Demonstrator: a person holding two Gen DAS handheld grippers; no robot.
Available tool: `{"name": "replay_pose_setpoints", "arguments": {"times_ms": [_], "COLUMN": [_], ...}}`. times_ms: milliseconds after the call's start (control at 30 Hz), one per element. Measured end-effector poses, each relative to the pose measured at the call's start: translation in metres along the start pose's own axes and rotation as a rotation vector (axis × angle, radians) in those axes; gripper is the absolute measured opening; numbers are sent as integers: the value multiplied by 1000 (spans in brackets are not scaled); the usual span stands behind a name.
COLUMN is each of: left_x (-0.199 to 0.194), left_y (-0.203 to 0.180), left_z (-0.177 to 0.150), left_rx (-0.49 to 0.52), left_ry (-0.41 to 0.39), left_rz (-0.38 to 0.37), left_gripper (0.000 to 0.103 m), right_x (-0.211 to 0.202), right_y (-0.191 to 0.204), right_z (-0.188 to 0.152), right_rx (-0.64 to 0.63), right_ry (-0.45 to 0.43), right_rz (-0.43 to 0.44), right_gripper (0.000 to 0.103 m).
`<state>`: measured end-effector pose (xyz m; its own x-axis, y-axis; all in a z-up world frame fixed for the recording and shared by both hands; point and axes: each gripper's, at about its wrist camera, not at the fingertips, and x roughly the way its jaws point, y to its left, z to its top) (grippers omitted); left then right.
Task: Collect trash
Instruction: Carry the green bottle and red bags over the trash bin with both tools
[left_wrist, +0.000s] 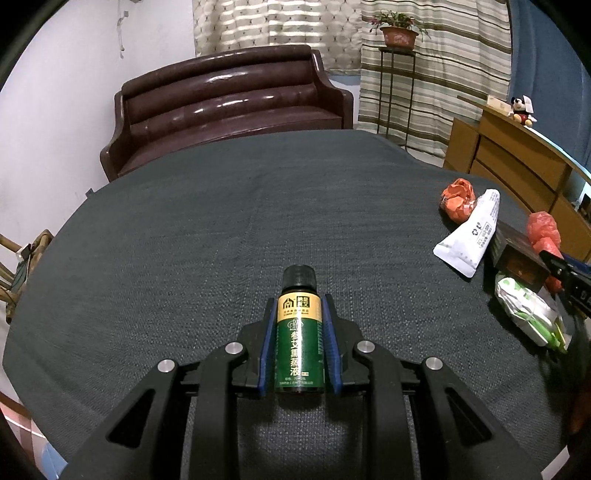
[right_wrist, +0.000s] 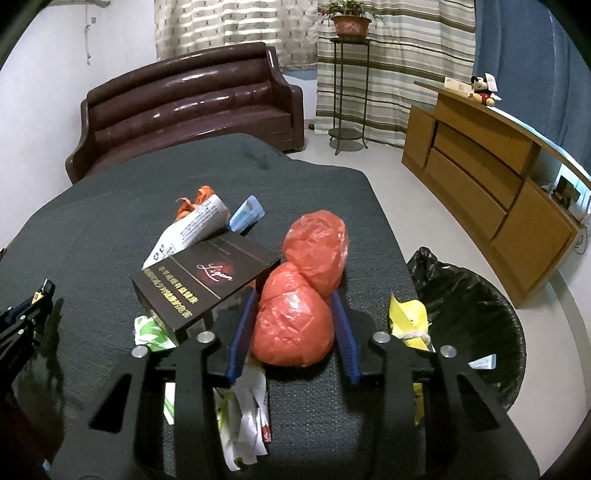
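We held the left gripper (left_wrist: 299, 332) with its jaws closed tight on a small green bottle (left_wrist: 299, 339) with a black cap, the blue pads pressing its sides above the middle of the dark-clothed table (left_wrist: 221, 221). Our right gripper (right_wrist: 293, 328) had its jaws around the nearer lobe of a red plastic bag (right_wrist: 295, 325); the pads lay against its sides, gripping it near the table's right edge. Just left of the bag sat a dark box (right_wrist: 207, 280), with a white tube (right_wrist: 188, 232) and an orange wrapper (right_wrist: 195, 201) behind it. A green-and-white wrapper (right_wrist: 151, 332) lay at the box's near corner. Beyond the right edge stood a bin (right_wrist: 480, 306) lined with a black bag, and a yellow wrapper (right_wrist: 408, 321) lay at that edge.
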<state>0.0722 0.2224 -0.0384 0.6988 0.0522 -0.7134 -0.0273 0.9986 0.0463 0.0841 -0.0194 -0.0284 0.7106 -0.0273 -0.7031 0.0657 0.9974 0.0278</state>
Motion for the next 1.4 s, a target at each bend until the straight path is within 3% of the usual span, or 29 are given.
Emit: {"name": "replay_pose_setpoints", "arguments": {"times_ms": [533, 1033, 1400], "left_x": [-6, -32, -42], "left_y": [-12, -89, -149], "left_z": [1, 16, 32], "left_rx": [21, 131, 217], "left_ry": [-16, -80, -121], "left_rz": [-17, -133, -198], "left_gripper": [25, 25, 25], "right_x": [-11, -33, -71], "right_y": [-9, -52, -121], "right_z": [-8, -13, -6], "right_rx": [7, 60, 123], "right_ry": [-21, -65, -153], "right_rz": [5, -2, -59], "right_gripper": [36, 36, 36]}}
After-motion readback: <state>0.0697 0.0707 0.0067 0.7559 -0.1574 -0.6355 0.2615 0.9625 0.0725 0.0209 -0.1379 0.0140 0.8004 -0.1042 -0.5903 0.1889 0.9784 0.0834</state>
